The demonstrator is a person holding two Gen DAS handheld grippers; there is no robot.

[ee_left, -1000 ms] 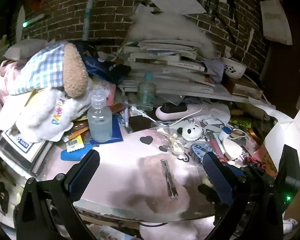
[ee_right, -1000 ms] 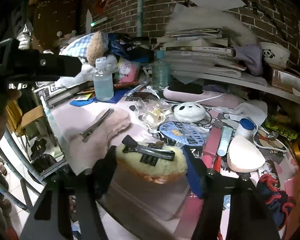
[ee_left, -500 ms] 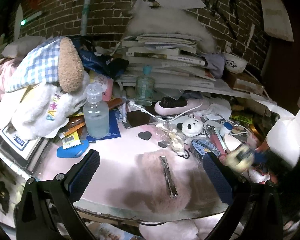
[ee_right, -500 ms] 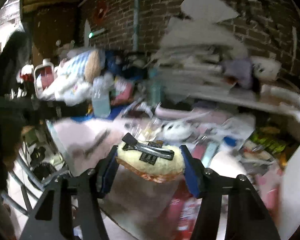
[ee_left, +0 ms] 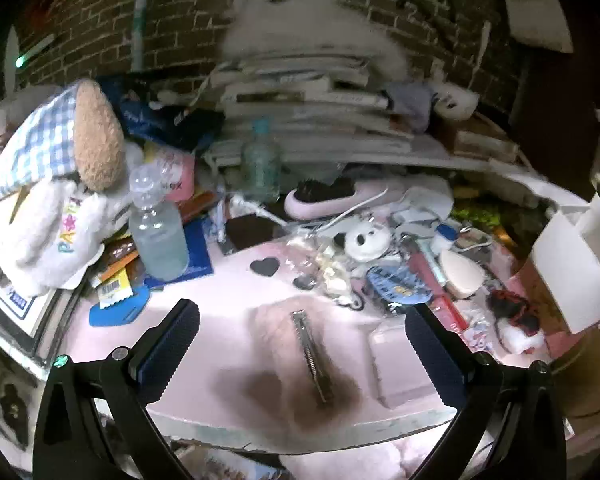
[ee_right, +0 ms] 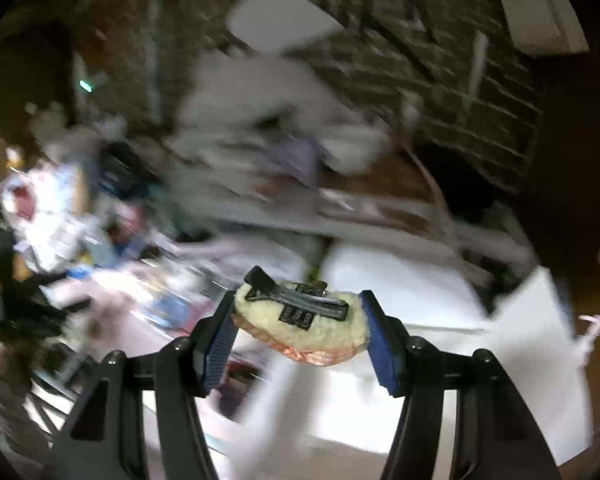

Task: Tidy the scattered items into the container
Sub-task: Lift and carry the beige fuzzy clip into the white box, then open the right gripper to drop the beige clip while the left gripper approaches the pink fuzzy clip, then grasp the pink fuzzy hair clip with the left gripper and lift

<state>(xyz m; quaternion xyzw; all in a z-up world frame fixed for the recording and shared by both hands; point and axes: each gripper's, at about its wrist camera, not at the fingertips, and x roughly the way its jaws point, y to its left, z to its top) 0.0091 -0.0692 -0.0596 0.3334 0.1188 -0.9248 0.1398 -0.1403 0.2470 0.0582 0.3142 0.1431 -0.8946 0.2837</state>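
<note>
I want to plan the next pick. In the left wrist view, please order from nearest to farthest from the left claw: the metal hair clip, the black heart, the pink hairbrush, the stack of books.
1. Metal hair clip: between the open left claw's fingers.
2. Black heart: beyond the clip, centre.
3. Pink hairbrush: farther back, slightly right.
4. Stack of books: against the brick wall.

Hair clip (ee_left: 311, 354) on fluffy pad (ee_left: 300, 364)

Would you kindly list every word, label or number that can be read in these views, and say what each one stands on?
"PA", then blurred coloured letters: on the white plush toy.
Text ending "ex": on the pink packet, otherwise unreadable.
Barcode label: digits too small to read.
Round blue badge: print blurred.
Book spines in the stack: unreadable.
Right wrist view: nothing readable, motion blur.
</note>
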